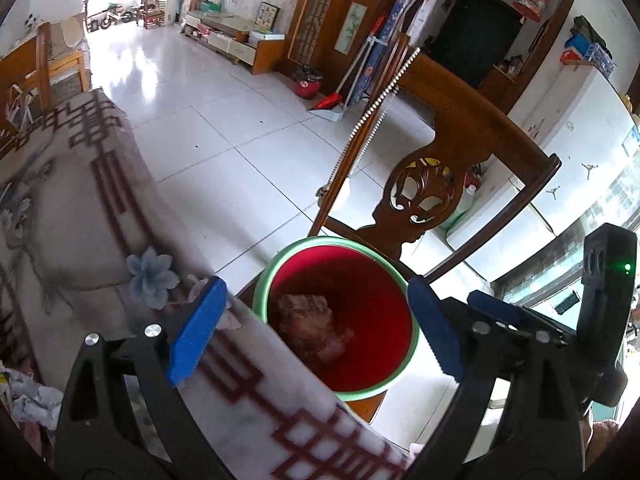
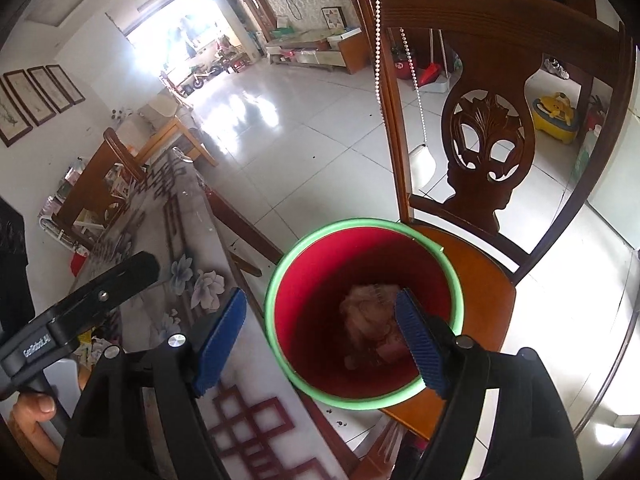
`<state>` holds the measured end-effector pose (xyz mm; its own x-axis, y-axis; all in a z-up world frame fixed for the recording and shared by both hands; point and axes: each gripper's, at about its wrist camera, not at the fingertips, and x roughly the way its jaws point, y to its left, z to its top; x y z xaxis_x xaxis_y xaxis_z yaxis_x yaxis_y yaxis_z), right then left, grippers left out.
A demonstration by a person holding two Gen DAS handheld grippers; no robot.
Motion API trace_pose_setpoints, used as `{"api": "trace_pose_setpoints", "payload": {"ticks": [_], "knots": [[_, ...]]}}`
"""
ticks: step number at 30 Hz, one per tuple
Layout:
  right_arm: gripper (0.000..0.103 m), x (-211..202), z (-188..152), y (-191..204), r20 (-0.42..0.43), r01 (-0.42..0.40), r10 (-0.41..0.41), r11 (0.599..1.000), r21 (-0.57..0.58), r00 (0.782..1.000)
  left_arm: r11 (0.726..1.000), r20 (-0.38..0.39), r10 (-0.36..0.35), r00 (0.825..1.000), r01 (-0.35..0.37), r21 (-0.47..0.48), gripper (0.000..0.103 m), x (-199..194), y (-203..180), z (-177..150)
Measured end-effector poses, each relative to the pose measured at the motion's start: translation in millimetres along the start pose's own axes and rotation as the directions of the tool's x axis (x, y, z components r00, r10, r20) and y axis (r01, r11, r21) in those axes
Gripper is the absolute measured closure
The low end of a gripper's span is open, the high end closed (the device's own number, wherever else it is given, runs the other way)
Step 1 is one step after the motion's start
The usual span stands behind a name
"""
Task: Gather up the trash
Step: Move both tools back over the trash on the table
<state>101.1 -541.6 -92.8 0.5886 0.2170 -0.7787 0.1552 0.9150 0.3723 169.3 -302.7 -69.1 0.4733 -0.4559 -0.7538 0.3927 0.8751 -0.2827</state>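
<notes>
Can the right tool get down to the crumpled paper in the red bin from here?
Probably yes: the right tool hangs open over the red bin, nothing covers the crumpled paper, though one finger sits outside the rim.

Crumpled paper (image 2: 370,312) in bin (image 2: 280,280), bin on chair (image 2: 480,280), table (image 2: 180,240) left

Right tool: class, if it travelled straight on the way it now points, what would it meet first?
Probably the crumpled paper trash inside the red, green-rimmed bucket on the wooden chair; the open right tool aims into its mouth, though depth is unclear.
</notes>
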Motion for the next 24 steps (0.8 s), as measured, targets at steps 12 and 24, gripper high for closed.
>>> {"api": "trace_pose_setpoints", "payload": {"ticks": [12, 24], "knots": [[0.028, 6.9, -36.0, 80.0, -0.056, -0.071, 0.066, 0.994, -0.085, 0.996, 0.957, 0.024, 0.148, 0.989, -0.137, -0.255, 0.014, -92.5, 97.5, -72.6], [0.028, 24.0, -98.6, 193.0, -0.142, -0.189, 0.163, 0.962, -0.198, 0.976, 0.603, -0.013, 0.468, 0.884, -0.33, -0.726, 0.014, -226.7, 272.6, -193.4]]}}
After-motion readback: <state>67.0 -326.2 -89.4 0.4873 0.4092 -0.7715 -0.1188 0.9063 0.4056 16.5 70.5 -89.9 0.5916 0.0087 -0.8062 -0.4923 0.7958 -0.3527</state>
